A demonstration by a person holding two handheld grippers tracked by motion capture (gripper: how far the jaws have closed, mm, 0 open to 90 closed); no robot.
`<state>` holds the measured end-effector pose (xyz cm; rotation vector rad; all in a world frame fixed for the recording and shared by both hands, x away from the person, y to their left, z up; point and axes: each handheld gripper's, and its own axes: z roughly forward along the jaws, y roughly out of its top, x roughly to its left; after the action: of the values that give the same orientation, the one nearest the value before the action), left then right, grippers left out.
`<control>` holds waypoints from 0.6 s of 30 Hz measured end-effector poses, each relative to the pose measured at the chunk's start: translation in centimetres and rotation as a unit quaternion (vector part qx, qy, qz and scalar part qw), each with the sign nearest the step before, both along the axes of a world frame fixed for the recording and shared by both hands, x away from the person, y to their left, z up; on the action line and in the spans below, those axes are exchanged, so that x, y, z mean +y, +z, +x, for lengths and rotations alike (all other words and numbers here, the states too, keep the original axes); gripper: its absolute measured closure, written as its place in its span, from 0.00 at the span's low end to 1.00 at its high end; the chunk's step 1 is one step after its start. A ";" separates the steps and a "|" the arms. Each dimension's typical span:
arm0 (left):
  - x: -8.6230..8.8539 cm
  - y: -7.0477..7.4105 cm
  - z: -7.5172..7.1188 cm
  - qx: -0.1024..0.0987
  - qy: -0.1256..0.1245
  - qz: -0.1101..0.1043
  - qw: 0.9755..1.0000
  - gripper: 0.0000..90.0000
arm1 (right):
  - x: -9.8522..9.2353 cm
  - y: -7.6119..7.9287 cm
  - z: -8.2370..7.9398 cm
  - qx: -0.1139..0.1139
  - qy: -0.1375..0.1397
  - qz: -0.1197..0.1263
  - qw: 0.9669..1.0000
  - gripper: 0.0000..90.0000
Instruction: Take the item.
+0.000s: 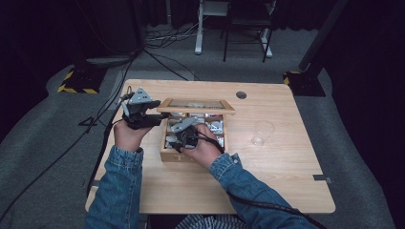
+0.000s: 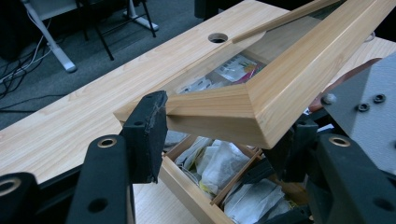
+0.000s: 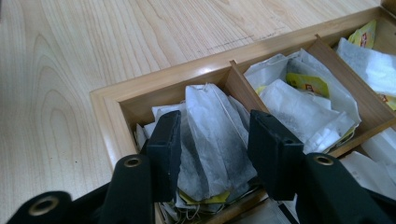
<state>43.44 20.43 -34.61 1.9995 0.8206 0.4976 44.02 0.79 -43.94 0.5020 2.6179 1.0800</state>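
While your right fingers [image 3: 159, 154] stand apart on either side of the tea bag [image 3: 212, 135], the whole move hangs on one thing: the bag stands upright directly between the pads, its long axis running away from you along the fingers, so a straight squeeze should catch it across its flat faces. It sits in the corner compartment of the wooden box [image 3: 109, 105], hard against the divider, with more bags packed behind and beneath. Your right gripper [image 1: 187, 131] is plainly the nearer one, right down over the compartments in the high view. The bag is thin white filter paper, soft and crinkled, dark leaf showing through, a yellow tag peeking out at its foot. Your left gripper [image 1: 138, 112] is busy elsewhere, its fingers [image 2: 147, 133] clamped on the corner of the lid [image 2: 280, 84] and propping it up. That lid is a pale, smooth, mitred wooden frame around a clear pane. Beyond the box, the light-grained desk [image 1: 267, 176] carries a clear glass cup [image 1: 261, 132], well apart to the right.
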 end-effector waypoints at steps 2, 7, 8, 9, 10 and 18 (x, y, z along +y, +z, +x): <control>0.0 0.0 0.0 0.000 -0.001 -0.001 1.000 0.50 | -0.1 0.0 0.2 0.005 -0.007 0.002 1.000 0.65; 0.0 0.0 0.0 0.000 -0.001 -0.001 1.000 0.50 | -0.3 0.1 0.3 0.003 -0.010 -0.004 1.000 0.78; 0.0 0.0 0.0 0.000 -0.001 -0.001 1.000 0.50 | -0.4 0.1 0.2 0.003 -0.010 -0.003 1.000 0.82; 0.0 0.0 0.0 0.000 -0.001 -0.001 1.000 0.50 | -0.4 0.2 0.2 0.002 -0.010 -0.003 1.000 0.85; 0.0 0.0 0.0 0.000 -0.001 -0.001 1.000 0.50 | -0.4 0.2 0.2 0.002 -0.010 -0.003 1.000 0.85; 0.0 0.0 0.0 0.000 -0.001 -0.001 1.000 0.50 | -0.9 1.0 -0.1 -0.009 -0.008 0.000 1.000 1.00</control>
<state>43.46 20.45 -34.62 1.9988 0.8182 0.4947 43.89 -0.08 -42.98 0.5112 2.5939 1.0741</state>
